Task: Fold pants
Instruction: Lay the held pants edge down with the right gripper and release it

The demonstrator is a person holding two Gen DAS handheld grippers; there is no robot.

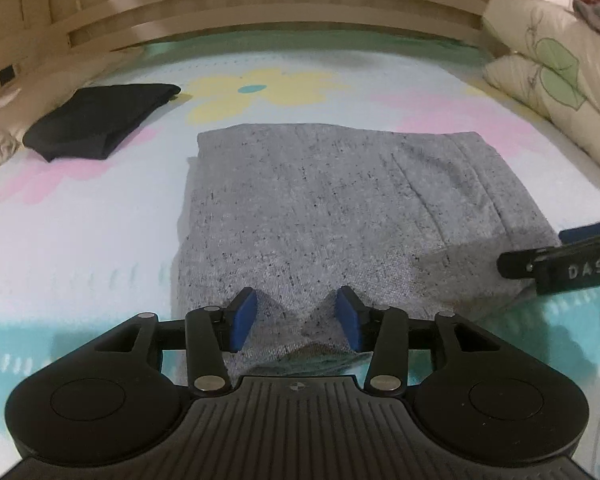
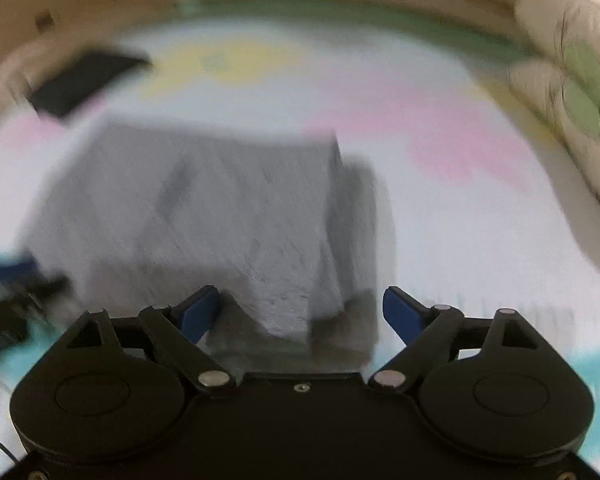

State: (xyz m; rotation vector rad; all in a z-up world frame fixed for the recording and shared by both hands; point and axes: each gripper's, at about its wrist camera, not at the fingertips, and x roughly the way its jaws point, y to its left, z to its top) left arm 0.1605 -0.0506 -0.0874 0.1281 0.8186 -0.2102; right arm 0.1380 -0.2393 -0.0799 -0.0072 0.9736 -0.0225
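The grey speckled pants (image 1: 320, 208) lie folded into a rough rectangle on the flowered bed sheet (image 1: 80, 240). My left gripper (image 1: 296, 318) hovers over their near edge, and its blue pads (image 1: 244, 318) stand apart with a loose hump of grey cloth between them. Blurred in the right wrist view, my right gripper (image 2: 302, 312) is wide open over the near right corner of the pants (image 2: 220, 208), and its pads (image 2: 404, 312) press on nothing. That right gripper (image 1: 560, 256) also enters the left wrist view at the right edge, beside the pants' right corner.
A folded black garment (image 1: 100, 120) lies at the far left of the bed. Leaf-printed pillows (image 1: 560, 80) are stacked along the right side. A wooden headboard (image 1: 260, 4) closes off the far end. The left gripper (image 2: 4, 280) shows as a blur at the left edge.
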